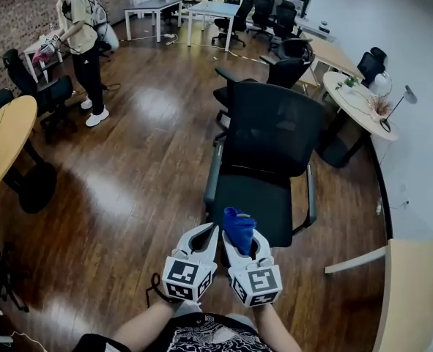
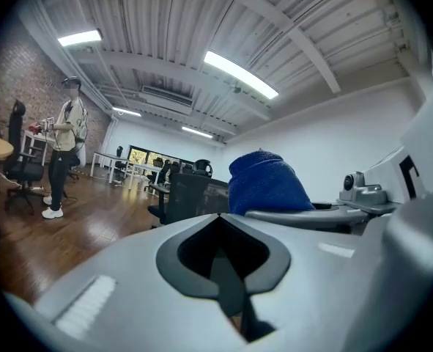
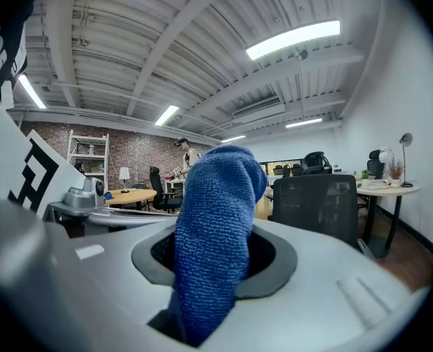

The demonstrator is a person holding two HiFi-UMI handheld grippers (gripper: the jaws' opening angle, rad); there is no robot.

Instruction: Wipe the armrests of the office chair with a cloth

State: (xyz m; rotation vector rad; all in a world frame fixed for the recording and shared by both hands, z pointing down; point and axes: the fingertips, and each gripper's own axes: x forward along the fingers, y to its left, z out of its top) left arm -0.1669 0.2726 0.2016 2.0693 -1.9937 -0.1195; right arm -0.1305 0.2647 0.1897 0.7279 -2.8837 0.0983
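The wooden floor [image 1: 128, 189] is open around the black chair [image 1: 271, 145], which stands just ahead with its seat towards the camera. Its two armrests run along either side of the seat, the left armrest [image 1: 212, 174] and the right armrest [image 1: 311, 196], both bare and not yet touched. A second chair [image 1: 286, 68] stands behind it. A worktop [image 1: 352, 97] lies to the right, and a standing person [image 1: 80, 42] is far off at the left, all well apart from the work. Nothing stands between the grippers and the armrests.

Both grippers are held close together near the seat's front edge. The left gripper [image 1: 209, 231] has its jaws together on nothing. The right gripper [image 1: 240, 245] is clamped on the blue cloth [image 1: 239, 226], which bulges above the jaws in a bunch.

The cloth looks soft, light and limp, so it will likely fold and drag rather than push. The bunched free end is the part to press on an armrest. The chair may well swivel or roll under pressure, and the empty left gripper could steady it.
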